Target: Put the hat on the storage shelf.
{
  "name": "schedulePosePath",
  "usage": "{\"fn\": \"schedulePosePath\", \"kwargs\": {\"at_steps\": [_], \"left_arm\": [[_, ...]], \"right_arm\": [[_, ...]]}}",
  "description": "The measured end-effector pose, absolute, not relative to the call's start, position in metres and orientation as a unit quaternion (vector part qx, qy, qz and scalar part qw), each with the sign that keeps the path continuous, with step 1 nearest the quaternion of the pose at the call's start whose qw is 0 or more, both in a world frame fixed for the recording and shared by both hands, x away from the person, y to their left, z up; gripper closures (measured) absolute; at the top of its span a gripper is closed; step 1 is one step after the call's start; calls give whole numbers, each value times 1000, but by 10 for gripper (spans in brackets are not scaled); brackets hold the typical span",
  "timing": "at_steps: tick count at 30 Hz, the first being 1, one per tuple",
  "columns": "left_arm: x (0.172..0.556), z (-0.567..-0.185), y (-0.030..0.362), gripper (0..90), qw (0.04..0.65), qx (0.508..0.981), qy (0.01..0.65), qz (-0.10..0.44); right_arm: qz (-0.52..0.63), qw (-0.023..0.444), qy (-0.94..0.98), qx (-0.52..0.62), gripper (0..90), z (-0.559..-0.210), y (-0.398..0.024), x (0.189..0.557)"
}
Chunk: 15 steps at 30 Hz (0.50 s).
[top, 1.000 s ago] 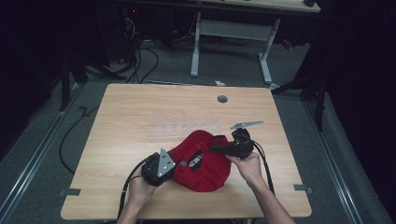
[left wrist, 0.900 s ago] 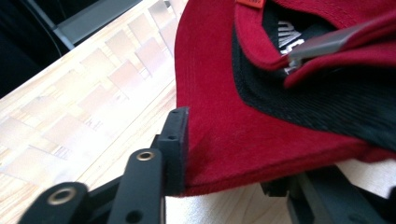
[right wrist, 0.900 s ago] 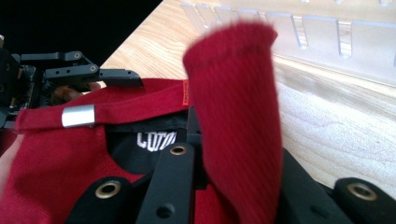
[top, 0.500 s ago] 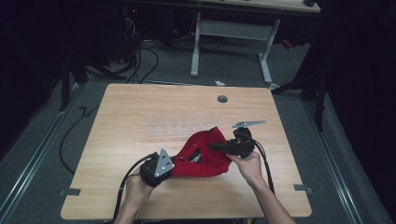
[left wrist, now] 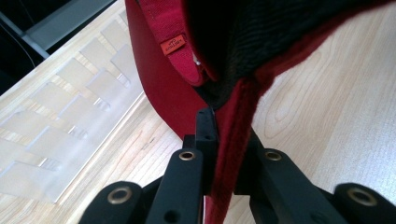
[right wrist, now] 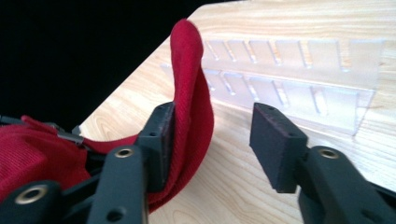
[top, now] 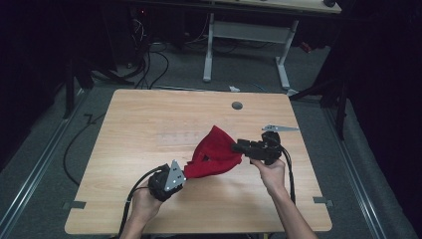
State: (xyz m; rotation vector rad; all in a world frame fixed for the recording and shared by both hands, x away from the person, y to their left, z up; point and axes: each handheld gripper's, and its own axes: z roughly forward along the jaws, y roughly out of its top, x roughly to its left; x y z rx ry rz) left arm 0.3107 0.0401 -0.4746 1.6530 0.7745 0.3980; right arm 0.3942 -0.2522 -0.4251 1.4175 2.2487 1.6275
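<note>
A: Item one, high view. Setting?
B: Dark room, cables on the floor, a light wooden table (top: 149, 129) mid-frame. Red cap (top: 215, 153) right of centre, lifted and stretched between the two tools. Left tool (top: 181, 172) at lower centre, right tool (top: 238, 146) at the cap's right end. Grey plate (top: 280, 128) lying loose at the right of the table.

A: Item two, left gripper view?
B: Lower centre, the jaws are clenched on a folded edge of the cap (left wrist: 233, 121); its dark lining and a small orange label (left wrist: 172, 46) sit above. Clear slotted rack (left wrist: 70, 121) at left, flat on the table.

A: Item three, right gripper view?
B: The tool (right wrist: 212, 135) is released. Its jaws have just been opening; the cap's brim (right wrist: 189, 84) leans on the left pad (right wrist: 164, 135), the right pad stands clear of it. Same clear rack (right wrist: 299, 74) at upper right.

A: Step in hand?
B: By my reading, a handover or regrasp: left keeps the cap, right lets go.

A: Next move calls for?
B: Likely drawing the right tool off the brim without snagging it, then taking a fresh hold elsewhere while the left side keeps its pinch.
</note>
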Motion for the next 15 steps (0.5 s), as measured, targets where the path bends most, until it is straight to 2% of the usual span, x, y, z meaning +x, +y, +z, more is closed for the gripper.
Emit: {"fn": "schedulePosePath", "kwargs": {"at_steps": [5,8,11,15], "left_arm": [[312,-476,43,851,588,713,337,181],[315,-474,47,852,592,702,351,183],[317,-470,55,852,604,684,366,183],[320,-465,63,852,614,669,381,176]], "right_arm": [[541,29,701,464,468,-420,-265,392],[536,73,699,468,475,-416,-270,386],[534,84,698,470,472,-417,-273,385],[504,102,716,473,449,-432,-273,384]]}}
